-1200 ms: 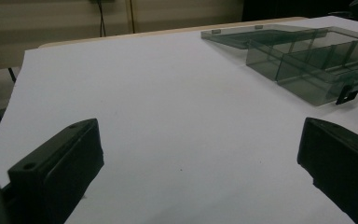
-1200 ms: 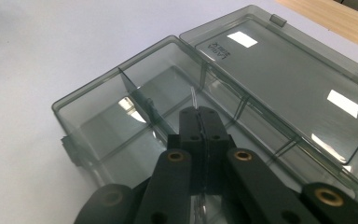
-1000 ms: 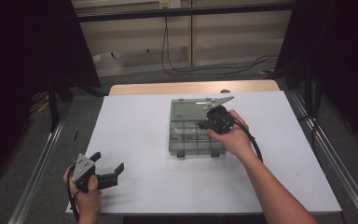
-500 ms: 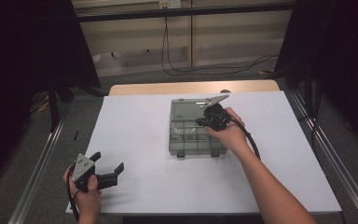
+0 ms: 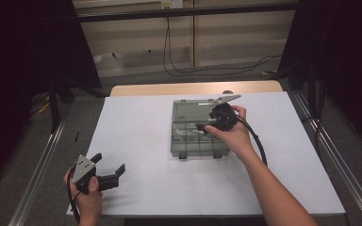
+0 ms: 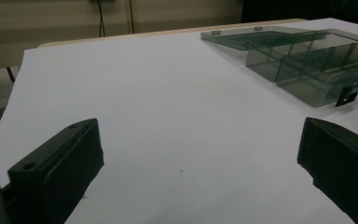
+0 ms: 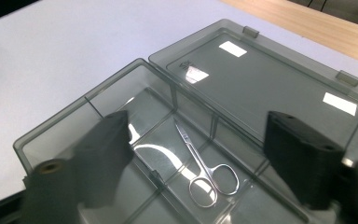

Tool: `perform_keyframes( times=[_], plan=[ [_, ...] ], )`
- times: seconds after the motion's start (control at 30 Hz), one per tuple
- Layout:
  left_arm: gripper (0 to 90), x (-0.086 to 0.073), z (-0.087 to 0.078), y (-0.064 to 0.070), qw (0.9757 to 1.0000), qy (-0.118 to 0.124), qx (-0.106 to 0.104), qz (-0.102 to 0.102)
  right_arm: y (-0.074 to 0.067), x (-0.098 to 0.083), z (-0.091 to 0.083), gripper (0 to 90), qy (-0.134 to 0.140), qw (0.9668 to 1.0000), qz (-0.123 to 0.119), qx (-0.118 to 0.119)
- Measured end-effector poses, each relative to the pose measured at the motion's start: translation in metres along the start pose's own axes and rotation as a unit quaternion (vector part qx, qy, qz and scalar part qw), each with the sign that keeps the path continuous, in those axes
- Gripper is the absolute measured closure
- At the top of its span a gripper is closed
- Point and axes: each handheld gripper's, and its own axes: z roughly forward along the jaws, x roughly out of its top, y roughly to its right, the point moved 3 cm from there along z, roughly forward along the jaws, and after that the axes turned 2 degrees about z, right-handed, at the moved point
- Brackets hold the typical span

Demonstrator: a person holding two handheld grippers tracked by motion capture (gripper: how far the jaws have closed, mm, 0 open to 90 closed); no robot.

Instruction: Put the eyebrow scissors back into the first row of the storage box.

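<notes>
Right gripper view: the right gripper (image 7: 193, 154), jaws apart, hovers above the scissors (image 7: 205, 168) lying in the open compartment box (image 7: 270, 84). Judged step: approach; next, descend and close. The left gripper (image 5: 107, 170) rests on the worktop (image 5: 141, 132), jaws apart.

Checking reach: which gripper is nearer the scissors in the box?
Right. The right gripper hovers open over the compartment box, its jaws straddling the small scissors. The left gripper sits open near the table's front left corner, well away.
</notes>
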Motion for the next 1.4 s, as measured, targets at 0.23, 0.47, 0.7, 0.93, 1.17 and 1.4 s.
perform_keyframes(
  times=[0.23,0.47,0.7,0.93,1.17,1.4],
  plan=[
    [0.0,0.000,0.000,0.000,1.0000,-0.001,0.000,0.002,0.007,-0.009,-0.019,0.0,0.024,0.9996,0.015,0.003],
    [0.0,0.000,0.000,0.000,1.0000,-0.002,0.000,0.003,0.014,-0.023,-0.043,0.0,0.060,0.9978,0.026,-0.010],
    [0.0,0.000,0.000,0.001,1.0000,-0.006,-0.003,0.007,0.020,-0.037,-0.057,0.0,0.075,0.9966,0.030,-0.019],
    [0.0,0.000,0.000,0.001,0.9999,-0.007,-0.001,0.011,0.025,-0.054,-0.073,0.0,0.082,0.9955,0.038,-0.028],
    [0.0,0.000,0.000,0.001,0.9999,-0.008,-0.002,0.010,0.031,-0.068,-0.089,0.0,0.093,0.9939,0.041,-0.041],
    [0.0,0.000,0.000,0.001,0.9999,-0.009,-0.002,0.009,0.035,-0.083,-0.105,0.0,0.100,0.9927,0.045,-0.051]
  ],
)
